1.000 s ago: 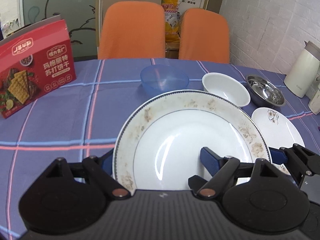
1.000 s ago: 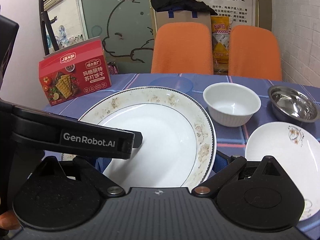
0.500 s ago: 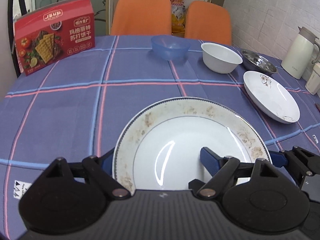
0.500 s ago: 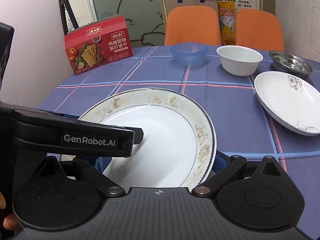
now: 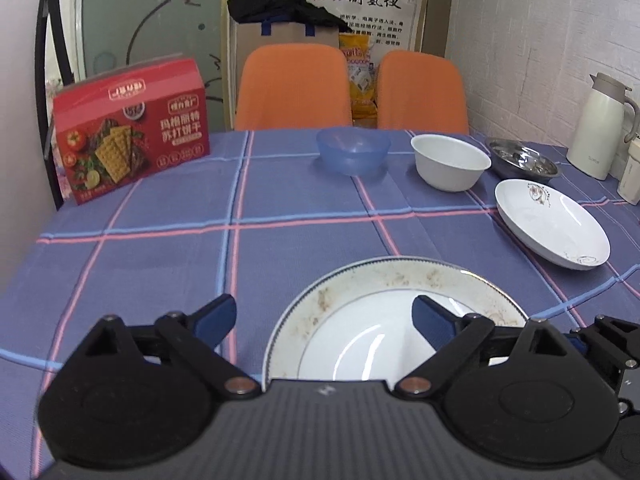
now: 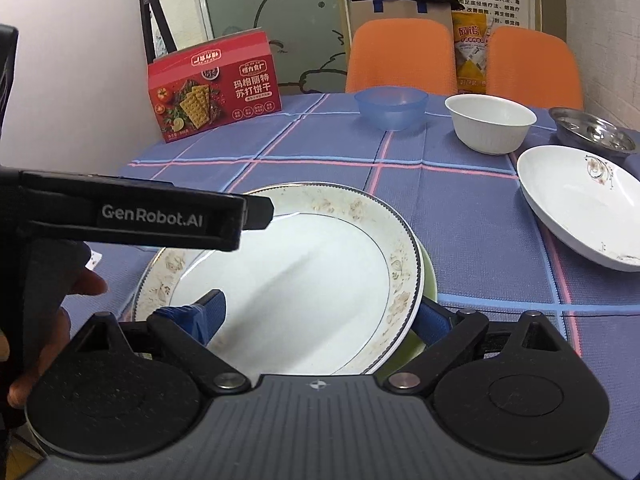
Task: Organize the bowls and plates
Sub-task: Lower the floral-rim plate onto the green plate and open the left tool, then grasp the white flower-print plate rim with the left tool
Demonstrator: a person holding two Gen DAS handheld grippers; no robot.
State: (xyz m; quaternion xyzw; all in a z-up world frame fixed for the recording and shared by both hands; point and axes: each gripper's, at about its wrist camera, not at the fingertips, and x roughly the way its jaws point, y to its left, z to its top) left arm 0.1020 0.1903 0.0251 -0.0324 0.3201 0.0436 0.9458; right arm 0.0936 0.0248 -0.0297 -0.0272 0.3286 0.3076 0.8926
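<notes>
While the checked tablecloth (image 5: 304,216) fills both views, the big patterned plate (image 6: 320,272) lies at 6 o'clock on a green plate (image 6: 427,280), near the table edge. At 3 o'clock sits a white dish (image 5: 552,224); white bowl (image 5: 450,162) at 1, blue bowl (image 5: 352,150) at 12, steel bowl (image 5: 524,160) at 2. L gripper (image 5: 324,312) is spread wide, one finger (image 5: 434,320) over the plate, gripping nothing. R gripper (image 6: 320,312) straddles the plate w/ fingers apart, rim not pinched
</notes>
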